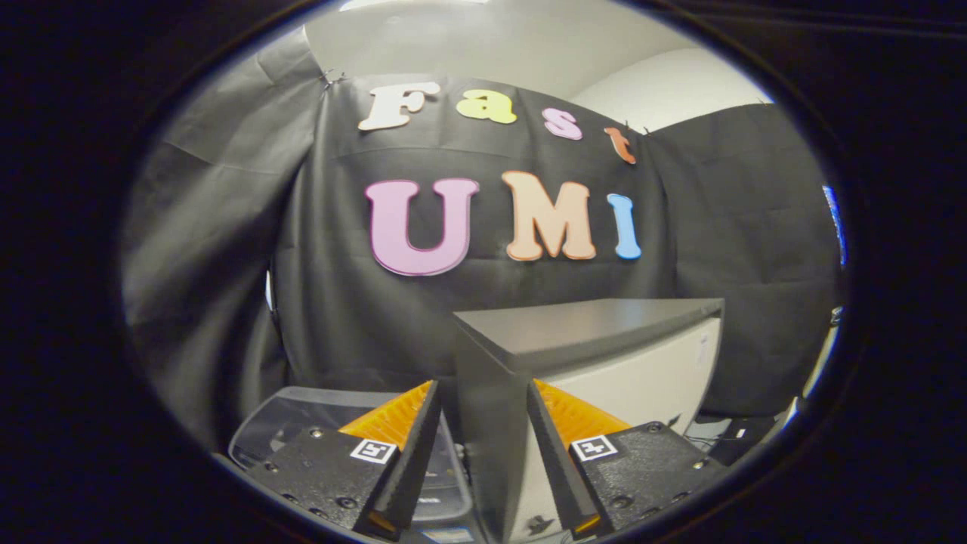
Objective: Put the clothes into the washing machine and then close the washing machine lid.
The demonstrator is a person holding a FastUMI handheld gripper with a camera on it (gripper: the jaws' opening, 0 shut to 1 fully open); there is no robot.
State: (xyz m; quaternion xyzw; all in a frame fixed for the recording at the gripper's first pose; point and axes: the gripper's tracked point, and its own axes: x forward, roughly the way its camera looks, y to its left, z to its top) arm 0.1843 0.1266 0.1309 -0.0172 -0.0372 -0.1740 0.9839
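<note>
gripper state: the gripper (483,400) is spread, fingers parted with nothing between them; neither finger presses on anything.

gripper aim: it points roughly level toward the back cloth of the booth, raised above the things below.

washing machine: the grey-topped, pale-sided box (604,340) just ahead of the fingers is, by my reading, the washing machine; its near vertical corner edge lines up with the gap between the fingers.

machine top: flat, dark grey, seen from slightly above; it looks shut, but I cannot tell whether this slab is the lid or where it hinges.

clothes: none identifiable. A clear plastic container (302,419) sits low beside the machine, partly behind the left finger; contents cannot be told.

key relation: the machine lies straight ahead and a little right of the finger axis; the container lies ahead-left and lower. The two stand just beside each other, a narrow dark gap between.

long axis: the machine's top runs away from the gripper toward the right rear; its near corner is the closest point.

stage (judgement): early; nothing is held and no laundry is loaded.

next move needs (judgement): tilt down and swing left to find the clothes, keeping clear of the machine's corner.

risk (judgement): the right finger could clip that corner on the way down.
</note>
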